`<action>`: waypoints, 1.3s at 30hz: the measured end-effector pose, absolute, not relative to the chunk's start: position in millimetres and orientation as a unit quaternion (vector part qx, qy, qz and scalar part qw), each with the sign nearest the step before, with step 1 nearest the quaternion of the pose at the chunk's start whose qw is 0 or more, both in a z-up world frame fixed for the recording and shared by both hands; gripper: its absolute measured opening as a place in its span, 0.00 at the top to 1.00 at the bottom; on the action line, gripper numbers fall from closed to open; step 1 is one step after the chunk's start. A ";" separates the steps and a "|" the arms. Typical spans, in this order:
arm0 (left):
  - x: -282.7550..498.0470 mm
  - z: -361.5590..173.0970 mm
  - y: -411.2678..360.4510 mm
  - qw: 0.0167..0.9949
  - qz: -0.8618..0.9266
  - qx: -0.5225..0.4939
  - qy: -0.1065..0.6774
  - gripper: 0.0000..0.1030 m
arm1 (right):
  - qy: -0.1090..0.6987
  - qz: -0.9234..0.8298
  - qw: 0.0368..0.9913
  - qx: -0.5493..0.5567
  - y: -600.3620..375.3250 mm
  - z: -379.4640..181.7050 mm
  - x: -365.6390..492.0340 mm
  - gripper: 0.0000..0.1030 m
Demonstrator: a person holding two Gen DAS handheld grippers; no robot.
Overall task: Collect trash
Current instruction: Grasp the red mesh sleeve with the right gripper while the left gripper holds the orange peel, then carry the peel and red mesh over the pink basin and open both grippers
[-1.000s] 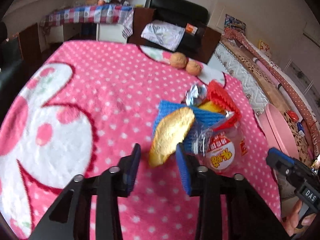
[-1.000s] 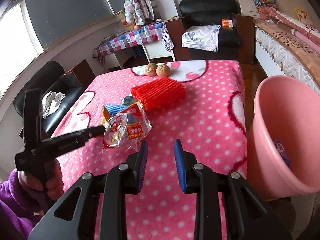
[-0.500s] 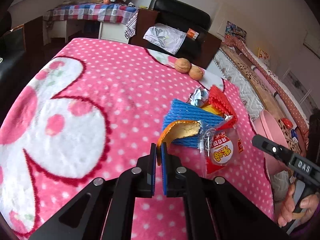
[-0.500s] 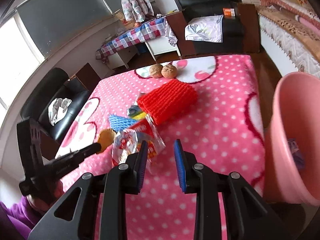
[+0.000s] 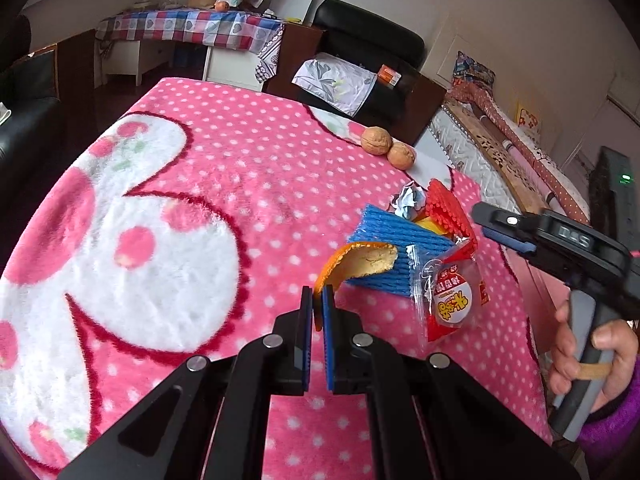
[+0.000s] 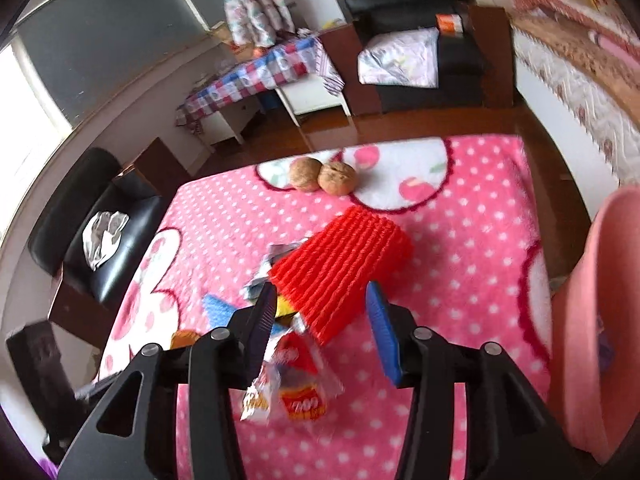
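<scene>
the bench [image 5: 208, 184], under a fluffy pink blanket with white dots, spreads out ahead of both tongs. off to the right of the right tongs [image 6: 320, 320] stands a pink bin [image 6: 592, 320], its rim beside the bench edge; something dark lies inside it, though that side of the view is too blurred to say what. straight ahead of the right tongs, between their spread tips, lies a red foam net [image 6: 340, 264], and the tips are wide apart and hold nothing. ahead of the left tongs [image 5: 317, 300] lies a blue foam net [image 5: 396, 248], with the red net just beyond it and to the right. a clear snack wrapper [image 5: 448, 296] with red print lies just right of the left tongs, touching the blue net's near edge; in the right wrist view the same wrapper sits low between the tongs' arms. the left tongs are pinched nearly closed on the lower end of an orange peel [image 5: 360, 260], which curves up and away from the tips and overlaps the blue net. far ahead of both tongs, near the bench's far edge, two walnuts [image 5: 388, 148] sit touching each other. a crumpled foil scrap [image 5: 408, 200] lies between the walnuts and the nets, just beyond the blue one. a small yellow piece [image 5: 434, 226] peeks out between the two nets.
</scene>
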State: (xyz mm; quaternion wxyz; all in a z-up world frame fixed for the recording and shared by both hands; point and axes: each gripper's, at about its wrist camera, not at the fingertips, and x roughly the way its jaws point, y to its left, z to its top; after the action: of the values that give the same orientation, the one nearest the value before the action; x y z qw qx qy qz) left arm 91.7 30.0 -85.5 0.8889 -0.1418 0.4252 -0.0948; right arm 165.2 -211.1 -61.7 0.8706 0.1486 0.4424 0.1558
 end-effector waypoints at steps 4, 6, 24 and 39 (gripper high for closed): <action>91.0 -87.7 34.1 0.887 -0.095 -0.147 0.428 0.96 | 0.477 0.140 0.851 0.169 -212.3 -81.9 175.8 0.54; 90.5 -89.5 34.6 0.885 -0.098 -0.147 0.430 0.96 | 0.486 0.137 0.845 0.174 -212.6 -89.1 176.7 0.54; 85.4 -80.7 30.0 0.891 -0.097 -0.138 0.421 0.96 | 0.435 0.130 0.875 0.167 -239.4 -74.9 162.6 0.97; 80.7 -58.6 20.5 0.898 -0.111 -0.142 0.402 0.96 | 0.401 0.134 0.891 0.166 -268.6 -46.0 123.7 0.97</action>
State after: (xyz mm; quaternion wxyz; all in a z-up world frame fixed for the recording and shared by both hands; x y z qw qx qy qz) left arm 80.7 20.5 -58.6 0.8975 -0.1419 0.4025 -0.1111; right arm 123.7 -268.6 -46.0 0.8911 0.1656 0.4007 0.1341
